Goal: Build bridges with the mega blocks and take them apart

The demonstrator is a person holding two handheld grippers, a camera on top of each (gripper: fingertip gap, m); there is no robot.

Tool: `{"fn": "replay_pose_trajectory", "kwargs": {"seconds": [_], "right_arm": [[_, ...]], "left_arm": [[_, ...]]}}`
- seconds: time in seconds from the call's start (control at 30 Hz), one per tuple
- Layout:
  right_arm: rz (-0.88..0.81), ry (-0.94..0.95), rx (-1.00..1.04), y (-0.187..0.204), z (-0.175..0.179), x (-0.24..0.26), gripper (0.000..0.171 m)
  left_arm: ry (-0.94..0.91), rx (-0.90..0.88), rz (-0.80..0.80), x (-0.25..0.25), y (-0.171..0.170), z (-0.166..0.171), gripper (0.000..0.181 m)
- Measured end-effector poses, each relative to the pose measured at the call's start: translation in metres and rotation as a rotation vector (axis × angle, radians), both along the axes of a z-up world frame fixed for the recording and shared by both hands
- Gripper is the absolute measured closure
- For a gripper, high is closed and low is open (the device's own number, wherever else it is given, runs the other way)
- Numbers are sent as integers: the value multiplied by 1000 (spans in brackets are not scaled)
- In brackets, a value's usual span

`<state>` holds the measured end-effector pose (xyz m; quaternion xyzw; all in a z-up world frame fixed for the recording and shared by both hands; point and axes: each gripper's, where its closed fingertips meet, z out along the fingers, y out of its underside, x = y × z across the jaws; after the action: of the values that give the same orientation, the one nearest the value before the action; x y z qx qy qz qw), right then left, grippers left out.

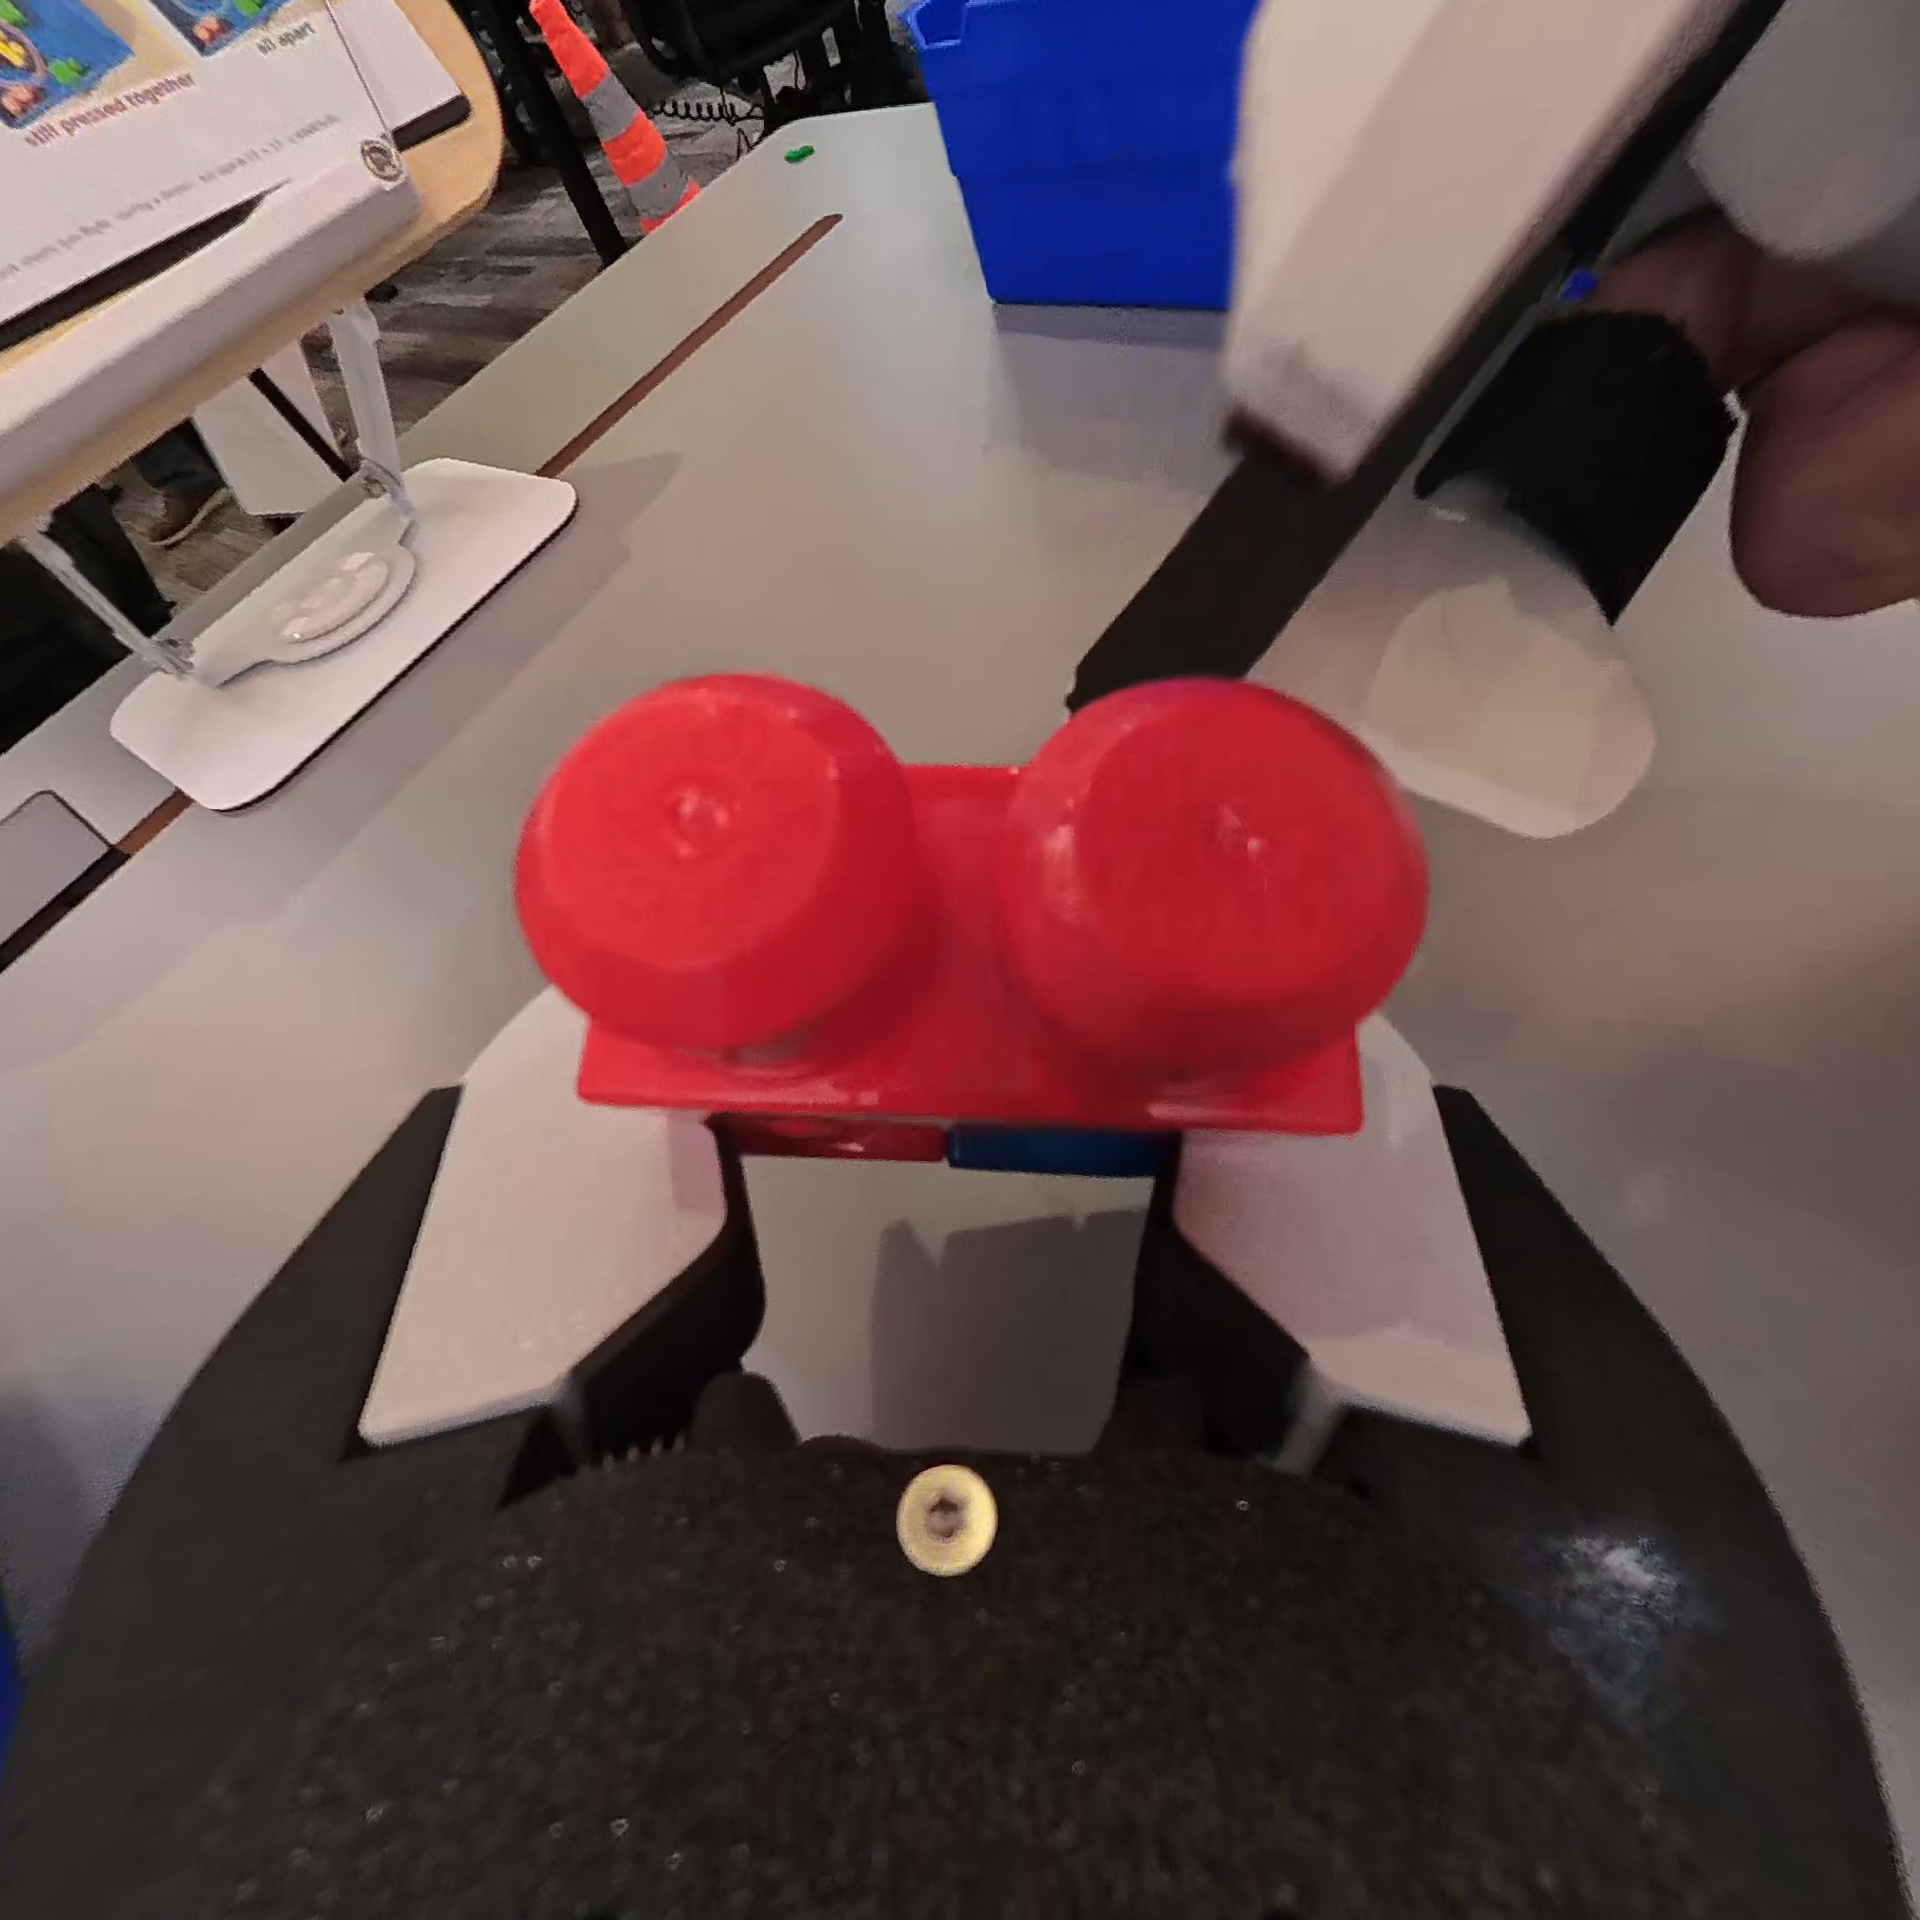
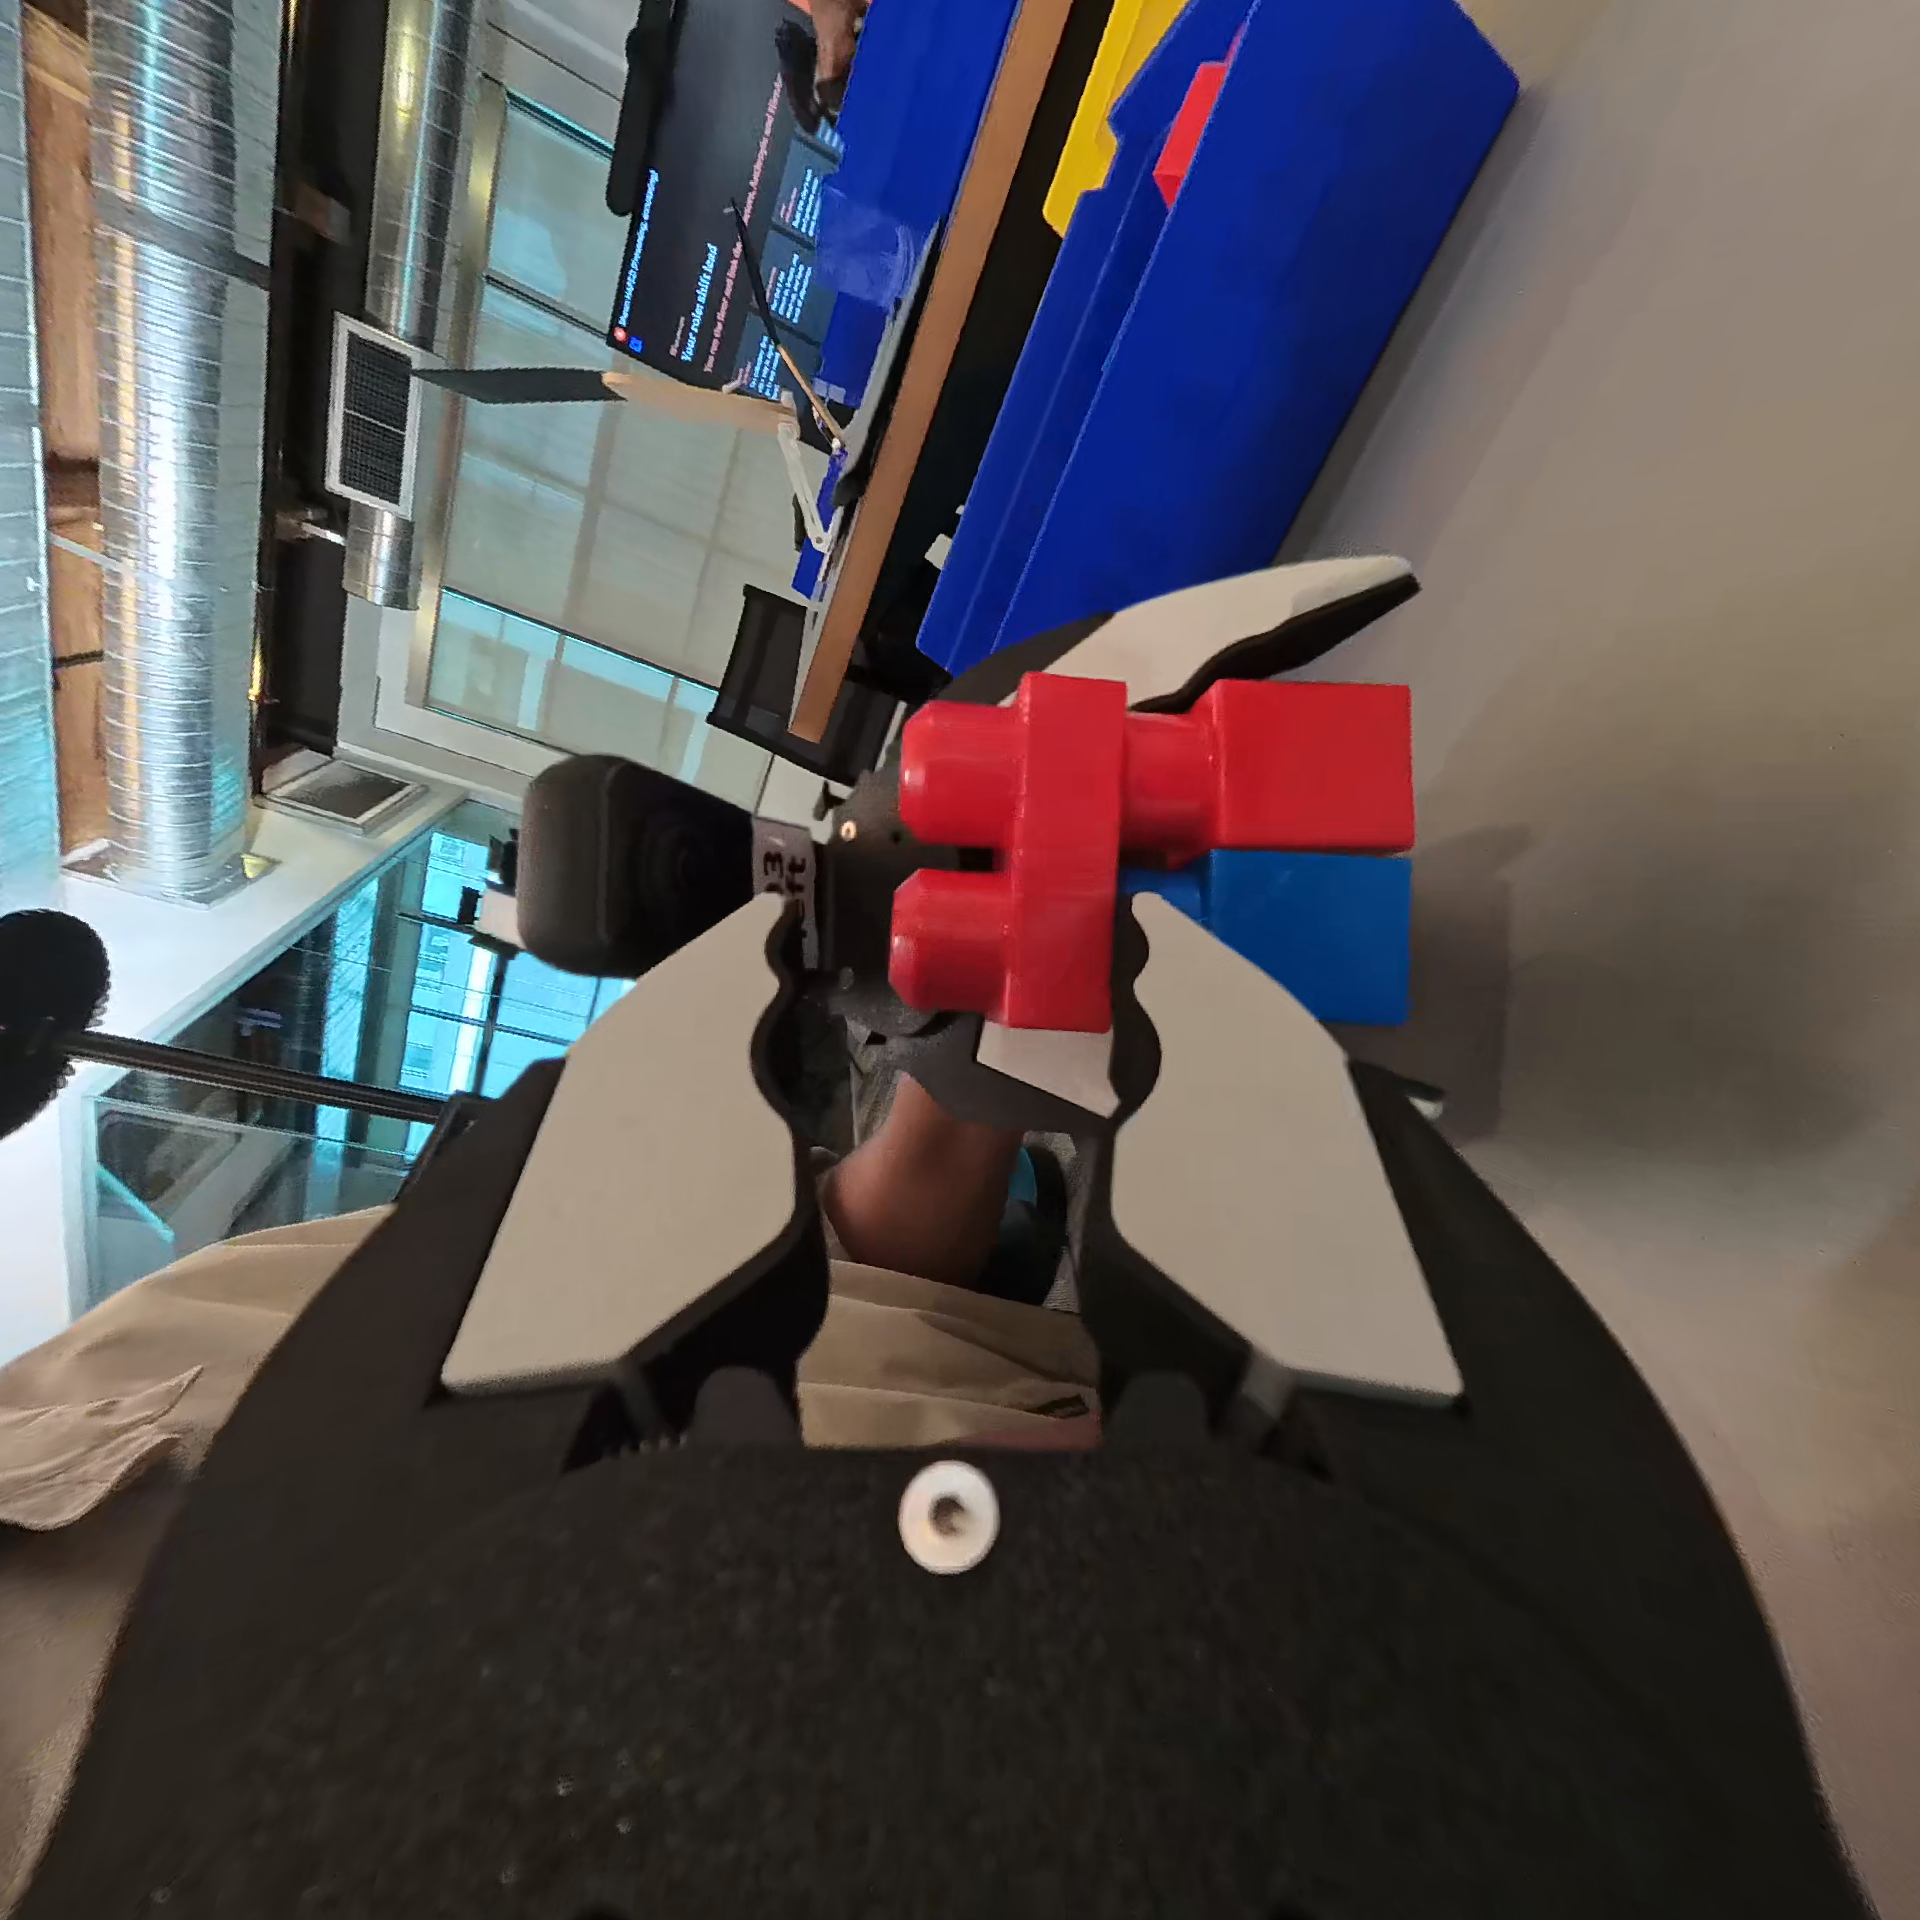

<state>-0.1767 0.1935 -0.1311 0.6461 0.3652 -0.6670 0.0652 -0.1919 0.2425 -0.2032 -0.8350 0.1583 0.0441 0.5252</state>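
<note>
A red two-stud block [image 1: 966,883] sits on top of a red block [image 2: 1309,769] and a blue block [image 2: 1309,935] placed side by side. My left gripper [image 1: 951,1153] looks down on the studs and is shut on this stack, with its fingers [image 2: 1299,592] along both sides. My right gripper [image 2: 956,914] is open, its fingertips on either side of the top red block [image 2: 1039,852] from the side. It also shows blurred in the left wrist view [image 1: 1299,665], next to the right stud. I cannot tell whether the stack touches the table [image 1: 831,468].
Blue bins [image 1: 1091,156] stand at the far table edge, holding yellow and red pieces [image 2: 1091,135]. A white stand base [image 1: 343,623] holding an instruction board [image 1: 156,156] is on the left. An orange cone [image 1: 623,125] is on the floor beyond. A hand [image 1: 1818,416] holds the right gripper.
</note>
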Motion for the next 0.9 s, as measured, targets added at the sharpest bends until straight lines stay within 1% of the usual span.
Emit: {"fn": "replay_pose_trajectory", "kwargs": {"seconds": [0.13, 0.17, 0.23, 0.33, 0.47, 0.6, 0.73, 0.9], "right_arm": [[-7, 8, 94, 2, 0, -1, 114], [-3, 15, 104, 2, 1, -1, 116], [-11, 42, 121, 3, 6, -2, 130], [2, 35, 167, 2, 4, -3, 126], [16, 43, 182, 2, 4, -4, 129], [15, 73, 211, 7, 12, -5, 126], [54, 84, 179, 3, 16, -4, 127], [-6, 150, 188, 24, 31, -4, 127]], "left_arm": [[-49, 5, -10, 1, -1, 3, 92], [-56, 3, -14, 2, -1, 3, 92], [-61, -12, -16, 2, -2, 1, 92], [-68, -36, -19, 2, -2, -3, 92], [-106, -53, -36, 6, -4, -4, 92], [-159, -55, -55, 7, -5, -1, 92], [-172, -43, -56, 6, -6, 3, 92], [-168, -32, -54, 4, -9, 6, 92]]}}
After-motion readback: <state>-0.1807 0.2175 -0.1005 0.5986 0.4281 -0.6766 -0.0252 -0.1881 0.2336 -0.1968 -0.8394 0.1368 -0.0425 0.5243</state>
